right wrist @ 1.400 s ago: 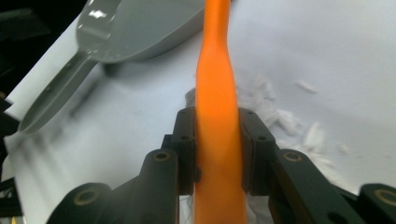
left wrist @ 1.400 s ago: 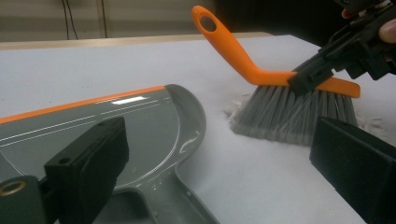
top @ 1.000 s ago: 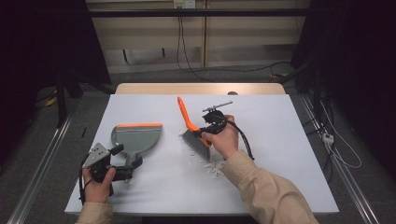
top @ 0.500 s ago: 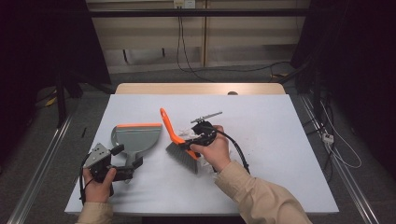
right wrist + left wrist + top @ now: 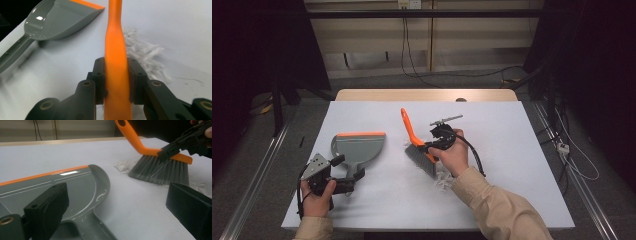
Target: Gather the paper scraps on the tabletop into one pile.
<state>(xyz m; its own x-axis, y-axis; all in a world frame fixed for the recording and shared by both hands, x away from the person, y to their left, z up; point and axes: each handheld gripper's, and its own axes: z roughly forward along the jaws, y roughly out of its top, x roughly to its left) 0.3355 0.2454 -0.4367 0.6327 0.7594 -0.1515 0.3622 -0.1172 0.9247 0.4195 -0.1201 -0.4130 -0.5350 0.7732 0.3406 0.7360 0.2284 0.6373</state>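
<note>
A grey dustpan (image 5: 360, 148) with an orange lip lies flat at the table's left. Its handle (image 5: 96, 227) runs between the wide-apart jaws of my left gripper (image 5: 346, 169), which stands open and does not press it. My right gripper (image 5: 428, 147) is shut on the orange handle (image 5: 115, 50) of a hand brush (image 5: 419, 155), both pads tight against it. The grey bristles (image 5: 160, 171) rest on the table to the right of the pan. White paper shreds (image 5: 145, 52) lie beside the bristles, and more shreds (image 5: 443, 181) lie just under my right wrist.
The white table top (image 5: 522, 150) has bare room to the right and at the back. A wooden strip (image 5: 427, 95) runs along its far edge. Cables hang behind the table, and metal rails (image 5: 257, 175) flank it.
The brush swung left toward the dustpan, then came back a little to the right with its bristles low on the table. The left hand and the dustpan have stayed still.
</note>
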